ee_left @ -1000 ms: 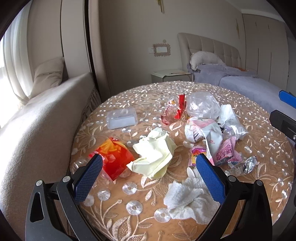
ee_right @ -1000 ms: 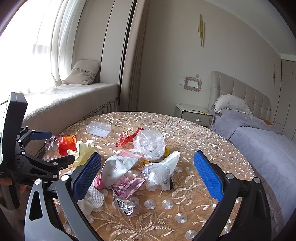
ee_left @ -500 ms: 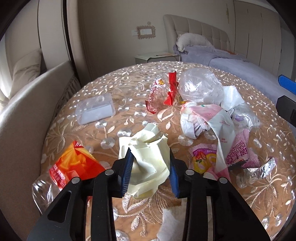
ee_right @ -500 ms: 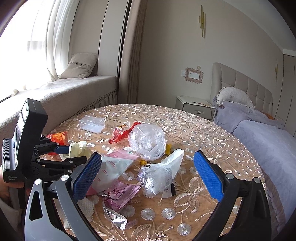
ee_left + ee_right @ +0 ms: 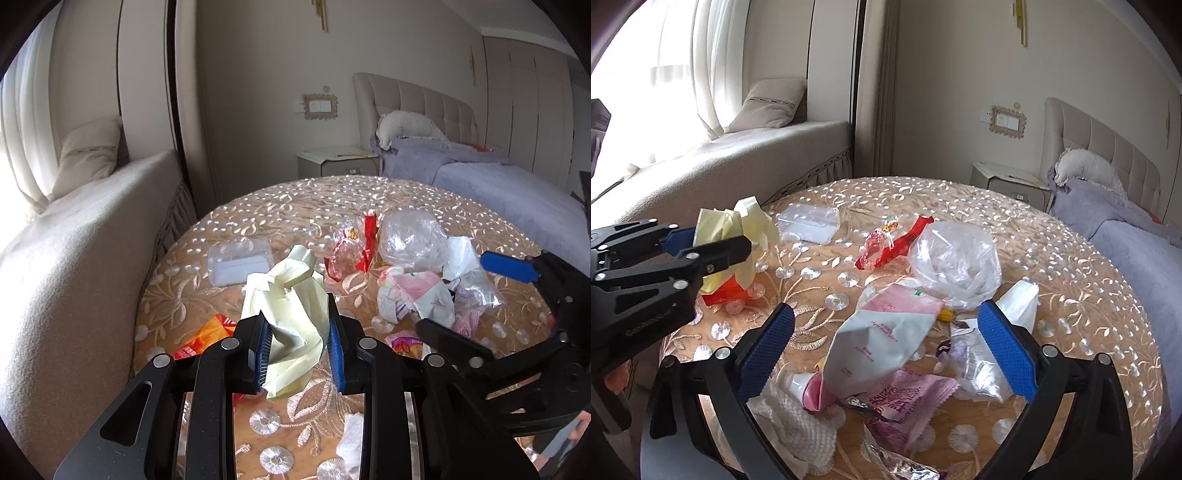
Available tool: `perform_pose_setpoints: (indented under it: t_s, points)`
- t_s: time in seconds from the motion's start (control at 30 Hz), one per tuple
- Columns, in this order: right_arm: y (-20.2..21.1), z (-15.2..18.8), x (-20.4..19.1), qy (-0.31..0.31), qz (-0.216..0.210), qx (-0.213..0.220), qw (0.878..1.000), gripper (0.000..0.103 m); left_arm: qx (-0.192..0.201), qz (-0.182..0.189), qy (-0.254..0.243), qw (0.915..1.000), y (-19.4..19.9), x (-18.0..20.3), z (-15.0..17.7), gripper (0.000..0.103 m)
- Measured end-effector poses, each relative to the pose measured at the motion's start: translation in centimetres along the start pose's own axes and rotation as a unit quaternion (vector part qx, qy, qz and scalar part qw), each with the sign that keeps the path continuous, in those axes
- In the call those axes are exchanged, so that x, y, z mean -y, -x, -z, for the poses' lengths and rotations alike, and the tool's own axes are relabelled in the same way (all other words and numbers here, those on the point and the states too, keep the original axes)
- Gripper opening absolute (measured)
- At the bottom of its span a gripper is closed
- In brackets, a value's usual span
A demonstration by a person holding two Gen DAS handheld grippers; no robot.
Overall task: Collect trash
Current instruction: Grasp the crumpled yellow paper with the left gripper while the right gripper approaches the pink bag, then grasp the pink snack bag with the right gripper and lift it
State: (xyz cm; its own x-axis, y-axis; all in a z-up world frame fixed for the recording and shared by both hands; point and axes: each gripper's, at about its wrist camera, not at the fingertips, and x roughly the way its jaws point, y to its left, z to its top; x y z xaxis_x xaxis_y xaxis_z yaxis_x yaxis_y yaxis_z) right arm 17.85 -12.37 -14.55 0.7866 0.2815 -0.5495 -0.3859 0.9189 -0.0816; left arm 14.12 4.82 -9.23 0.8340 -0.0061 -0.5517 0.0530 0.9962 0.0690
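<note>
Two grippers are at work over the round table with the embroidered gold cloth (image 5: 1071, 266), and only yours on the left is loaded. The left gripper (image 5: 297, 350) has its blue pads pinched on the crumpled pale-yellow paper wrapper (image 5: 291, 295), and the jaws are closing a touch more on it; the wad looks lifted off the cloth near the table's left edge, above the orange-red foil packet (image 5: 207, 334). Keep that squeeze steady, since crumpled paper gives under the pads and a loose tail hangs below them. Carry it clear without dragging that tail across the packet.

Your right gripper (image 5: 886, 354) stands wide, nothing between its pads, poised over the heap at the near middle of the table. The pink-and-white plastic pouch (image 5: 882, 336) lies directly between the fingers, resting on the pink printed sachet (image 5: 908, 398) with the white knitted cloth (image 5: 798, 432) by the near edge. My advice: come down straight so both pads bracket the pouch's bulging middle rather than its flat end, and close only once the lower tips are near the cloth. Watch the crumpled clear plastic bag (image 5: 956, 262) behind and the small clear wrapper (image 5: 982, 365) by the right finger; slippery film may snag and ride along.
</note>
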Motion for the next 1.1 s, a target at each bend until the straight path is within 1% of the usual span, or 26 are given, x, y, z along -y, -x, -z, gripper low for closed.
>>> perform_pose_setpoints:
  t_s: [0.07, 0.13, 0.17, 0.23, 0.27, 0.3, 0.37, 0.4, 0.43, 0.57, 0.6, 0.63, 0.67, 0.7, 0.73, 0.77, 0.9, 1.1]
  points:
    - [-1.0, -0.1, -0.4, -0.001, 0.014, -0.019, 1.0, 0.099, 0.001, -0.001, 0.001, 1.0, 0.1, -0.1, 0.0, 0.026]
    - [-1.8, 0.0, -0.2, -0.009, 0.005, -0.039, 0.999, 0.099, 0.003, 0.001, 0.005, 1.0, 0.2, -0.4, 0.1, 0.026]
    - [-2.0, 0.1, -0.1, -0.013, 0.003, -0.047, 0.999, 0.096, 0.004, 0.002, 0.008, 1.0, 0.3, -0.5, 0.2, 0.026]
    - [-2.7, 0.3, 0.0, -0.016, -0.007, -0.064, 0.998, 0.086, 0.006, 0.009, 0.01, 0.9999, 0.4, -0.6, 0.3, 0.026]
    - [-2.9, 0.5, 0.1, -0.021, -0.019, -0.072, 0.997, 0.071, 0.006, 0.008, 0.01, 0.9999, 0.4, -0.5, 0.3, 0.026]
    - [-3.1, 0.6, 0.3, -0.027, -0.028, -0.077, 0.996, 0.062, 0.007, 0.007, 0.01, 0.9999, 0.4, -0.5, 0.4, 0.026]
    - [-3.1, 0.8, 0.6, -0.039, -0.046, -0.076, 0.995, 0.057, 0.006, 0.007, 0.008, 0.9999, 0.4, -0.4, 0.5, 0.026]
    - [-2.9, 0.8, 0.6, -0.041, -0.052, -0.073, 0.995, 0.053, 0.006, 0.005, 0.006, 0.9999, 0.4, -0.4, 0.5, 0.026]
    - [-2.5, 0.8, 0.5, -0.04, -0.056, -0.066, 0.995, 0.051, 0.007, 0.005, 0.006, 0.9999, 0.4, -0.3, 0.5, 0.026]
    - [-0.1, 0.4, 0.4, -0.027, -0.043, -0.025, 0.998, 0.047, 0.014, 0.008, 0.006, 0.9999, 0.9, 0.2, 0.2, 0.026]
    - [0.5, 0.2, 0.5, -0.025, -0.041, -0.017, 0.999, 0.044, 0.015, 0.008, 0.007, 0.9998, 1.1, 0.4, 0.1, 0.026]
    - [1.1, 0.0, 0.7, -0.024, -0.038, -0.01, 0.999, 0.03, 0.016, 0.008, 0.006, 0.9998, 1.2, 0.6, 0.0, 0.026]
    - [1.7, -0.2, 0.9, -0.024, -0.043, -0.004, 0.999, 0.01, 0.017, 0.007, 0.004, 0.9998, 1.4, 0.8, -0.1, 0.026]
    - [2.4, -0.4, 1.2, -0.029, -0.046, 0.003, 0.999, 0.011, 0.02, 0.006, 0.002, 0.9998, 1.6, 1.0, -0.1, 0.026]
    - [3.0, -0.5, 1.4, -0.028, -0.038, 0.009, 0.999, 0.01, 0.022, 0.006, 0.001, 0.9997, 1.9, 1.2, -0.2, 0.026]
    - [3.4, -0.6, 1.5, -0.023, -0.03, 0.01, 0.999, 0.007, 0.025, 0.007, 0.001, 0.9997, 2.1, 1.4, -0.3, 0.026]
    - [4.1, -0.2, 2.4, -0.029, -0.036, 0.006, 0.999, 0.007, 0.027, 0.008, 0.0, 0.9996, 3.0, 2.0, -0.3, 0.026]
    - [8.0, -0.1, 3.1, -0.02, -0.027, 0.054, 0.998, 0.007, 0.042, 0.004, -0.014, 0.999, 5.1, 3.4, -0.6, 0.026]
